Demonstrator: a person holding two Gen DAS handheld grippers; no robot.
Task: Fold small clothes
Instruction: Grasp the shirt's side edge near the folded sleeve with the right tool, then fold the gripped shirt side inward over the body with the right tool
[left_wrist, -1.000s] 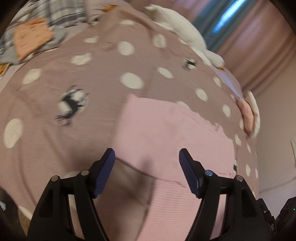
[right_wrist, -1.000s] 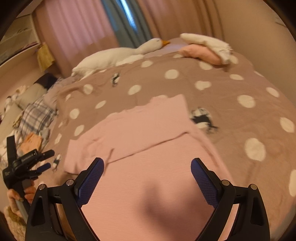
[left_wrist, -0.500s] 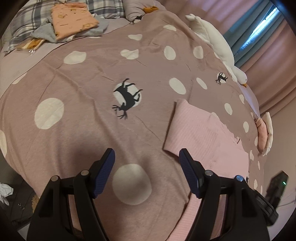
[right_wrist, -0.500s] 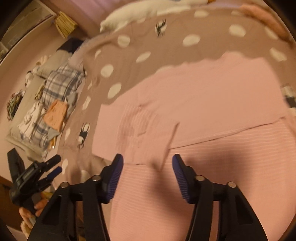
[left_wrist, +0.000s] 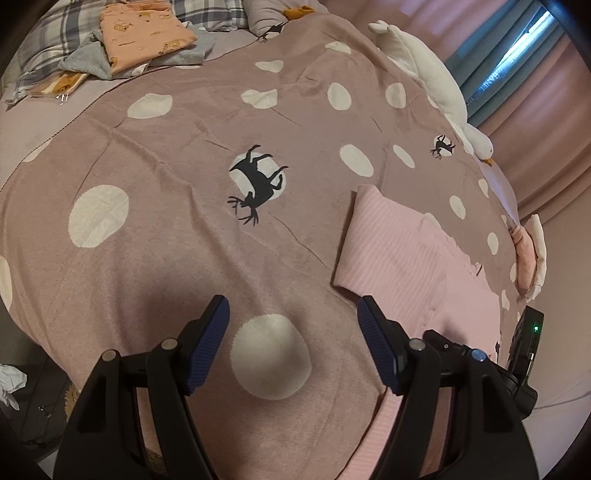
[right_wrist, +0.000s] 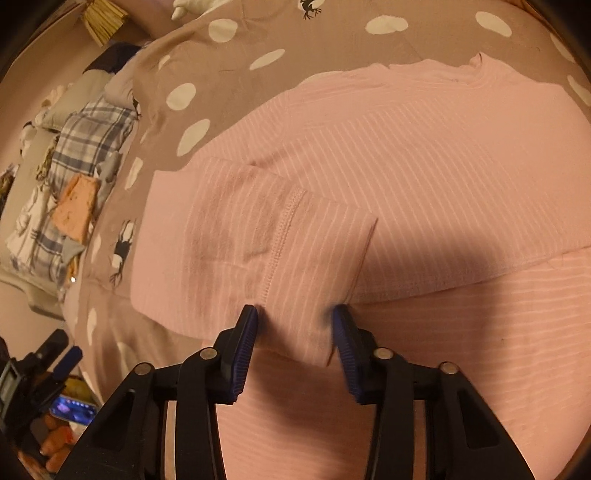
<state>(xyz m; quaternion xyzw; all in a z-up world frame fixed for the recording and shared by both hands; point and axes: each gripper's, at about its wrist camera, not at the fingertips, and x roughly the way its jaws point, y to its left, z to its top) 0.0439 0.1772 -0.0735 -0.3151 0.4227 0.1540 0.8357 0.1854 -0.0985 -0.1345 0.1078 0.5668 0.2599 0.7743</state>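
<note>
A pink ribbed long-sleeved top (right_wrist: 424, 155) lies flat on the spotted mauve blanket (left_wrist: 166, 192). One sleeve (right_wrist: 258, 236) is folded in across the body. My right gripper (right_wrist: 295, 325) is partly open, its jaws on either side of the sleeve's cuff end, close above the cloth. My left gripper (left_wrist: 293, 325) is open and empty over bare blanket, left of the top's folded edge (left_wrist: 391, 251). The left gripper also shows at the lower left of the right wrist view (right_wrist: 55, 354).
A pile of folded clothes with an orange printed piece (left_wrist: 144, 29) lies on plaid bedding at the far left. A white goose plush (left_wrist: 432, 74) lies along the far side. A pink and white bundle (left_wrist: 528, 258) sits at the right edge. Curtains hang behind.
My left gripper has moved off the pink top to the bare blanket on its left. My right gripper has come down to the folded sleeve's cuff and its jaws have narrowed.
</note>
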